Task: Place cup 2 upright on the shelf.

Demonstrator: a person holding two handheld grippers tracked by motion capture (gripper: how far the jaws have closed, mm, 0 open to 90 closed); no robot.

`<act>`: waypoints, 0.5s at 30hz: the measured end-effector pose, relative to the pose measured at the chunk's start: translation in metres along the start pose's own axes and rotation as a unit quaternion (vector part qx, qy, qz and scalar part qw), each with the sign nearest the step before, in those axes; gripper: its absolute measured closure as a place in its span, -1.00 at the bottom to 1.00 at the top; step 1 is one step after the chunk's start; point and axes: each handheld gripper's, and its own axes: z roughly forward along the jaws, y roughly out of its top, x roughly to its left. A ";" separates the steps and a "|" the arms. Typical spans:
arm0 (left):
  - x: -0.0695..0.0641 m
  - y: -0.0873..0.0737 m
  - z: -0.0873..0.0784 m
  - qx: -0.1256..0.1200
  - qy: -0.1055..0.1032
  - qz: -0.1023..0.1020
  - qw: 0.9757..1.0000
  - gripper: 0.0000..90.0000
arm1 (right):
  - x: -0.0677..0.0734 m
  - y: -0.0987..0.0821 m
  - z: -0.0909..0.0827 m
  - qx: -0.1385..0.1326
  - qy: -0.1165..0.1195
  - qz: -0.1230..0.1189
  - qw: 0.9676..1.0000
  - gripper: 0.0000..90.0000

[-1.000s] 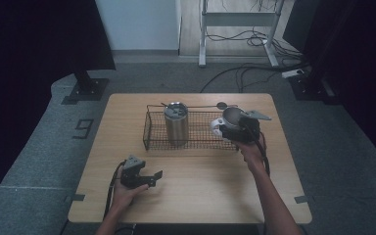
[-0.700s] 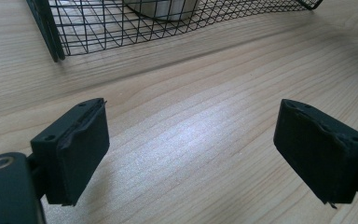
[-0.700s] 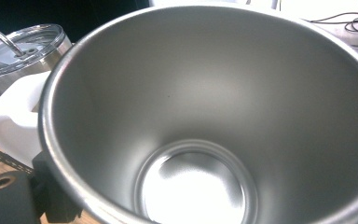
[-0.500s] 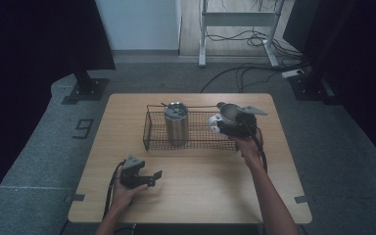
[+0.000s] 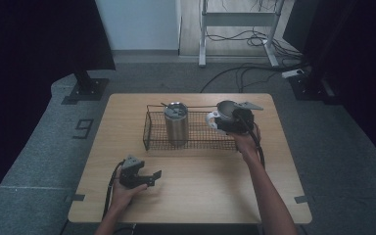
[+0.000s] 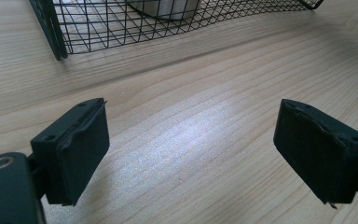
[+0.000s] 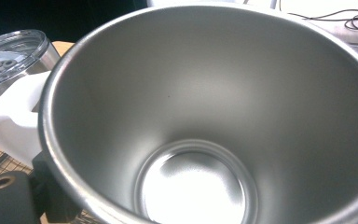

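A steel mug (image 5: 225, 108) with a white handle (image 7: 14, 116) is in the air over the right end of the black wire basket (image 5: 156, 139), with my right gripper (image 5: 232, 122) shut on it. The right gripper view looks straight into the mug's empty inside (image 7: 214, 116). A steel tumbler (image 5: 176, 122) with a clear lid (image 7: 9, 51) stands upright in the middle of the basket. My left gripper (image 5: 154, 177) rests on the table near the front left, open, with bare wood between its jaws (image 6: 196, 144). The basket's near wall (image 6: 121, 28) lies beyond it.
The wooden table (image 5: 200, 196) has free room in front of the basket and at the right. Dark carpet surrounds the table, and cables and a metal stand (image 5: 235, 29) are on the floor behind it.
My right gripper has lifted the mug and carried it slightly left and farther over the basket's right end. The left gripper has stayed where it was.
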 end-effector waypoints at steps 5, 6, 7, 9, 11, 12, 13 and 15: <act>0.001 0.001 -0.001 -0.004 -0.015 -0.011 1.000 -0.76 | 0.000 0.002 0.004 0.000 -0.002 -0.001 1.000 -0.83; 0.001 0.001 -0.001 -0.005 -0.013 -0.009 1.000 -0.76 | 0.000 0.002 0.004 -0.001 -0.002 -0.001 1.000 -0.83; 0.001 0.001 -0.001 -0.004 -0.012 -0.009 1.000 -0.76 | 0.000 0.003 0.006 0.003 -0.002 -0.003 1.000 -0.83; 0.001 0.001 -0.001 -0.003 -0.012 -0.009 1.000 -0.76 | 0.001 0.004 0.008 0.004 -0.003 -0.004 1.000 -0.83; 0.001 0.001 -0.001 -0.003 -0.012 -0.009 1.000 -0.76 | 0.001 0.005 0.011 0.006 -0.003 -0.004 1.000 -0.83; 0.001 0.001 -0.001 -0.003 -0.010 -0.008 1.000 -0.76 | 0.002 0.006 0.012 0.007 -0.004 -0.006 1.000 -0.83; 0.001 0.001 -0.001 -0.003 -0.010 -0.008 1.000 -0.76 | 0.002 0.007 0.014 0.007 -0.004 -0.006 1.000 -0.83; 0.002 0.001 -0.001 -0.003 -0.009 -0.008 1.000 -0.76 | 0.002 0.008 0.016 0.008 -0.004 -0.004 1.000 -0.83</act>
